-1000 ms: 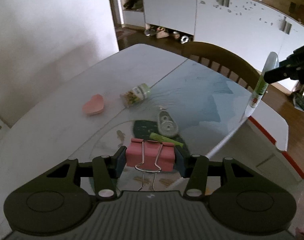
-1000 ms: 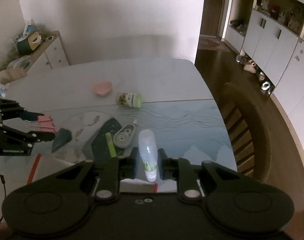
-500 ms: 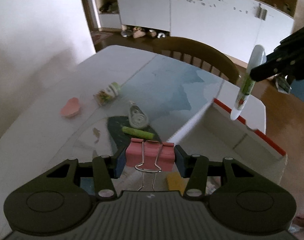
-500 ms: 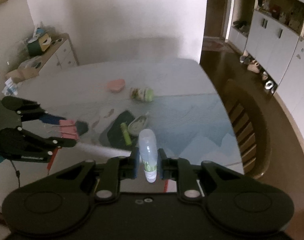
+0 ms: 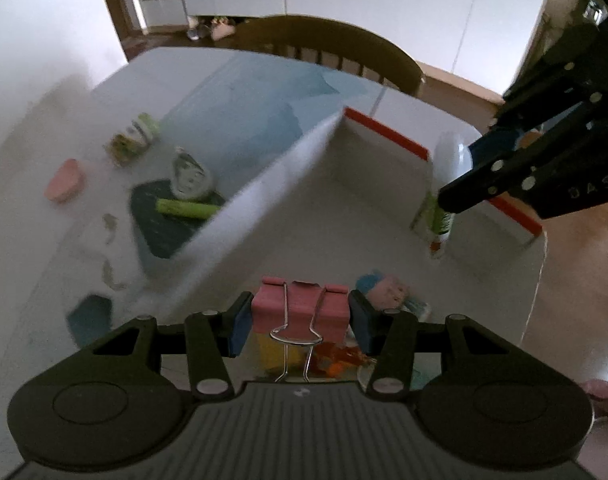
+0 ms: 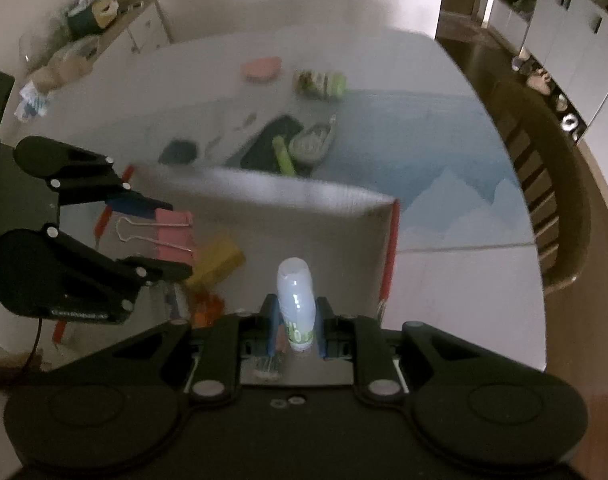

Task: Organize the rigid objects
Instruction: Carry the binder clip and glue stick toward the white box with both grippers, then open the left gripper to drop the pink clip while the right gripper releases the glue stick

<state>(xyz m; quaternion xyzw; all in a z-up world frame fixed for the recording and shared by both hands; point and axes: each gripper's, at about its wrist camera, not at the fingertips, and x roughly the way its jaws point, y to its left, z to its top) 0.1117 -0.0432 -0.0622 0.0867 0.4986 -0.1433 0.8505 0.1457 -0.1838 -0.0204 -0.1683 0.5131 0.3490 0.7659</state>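
Left claw [image 5: 299, 316] clamps a pink binder clip [image 5: 299, 306]; right claw [image 6: 295, 326] pinches a small white bottle [image 6: 295, 300]. Both hang over the open white box [image 5: 384, 168] on the desk [image 6: 464, 288]. Risk: claws are close together, and either could clip the box wall or the other claw on release.

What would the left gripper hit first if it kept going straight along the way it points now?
Probably the floor of the white box, near the small items lying there. The left gripper, shut on the pink binder clip, points steeply down into the box; blur leaves depth unclear.
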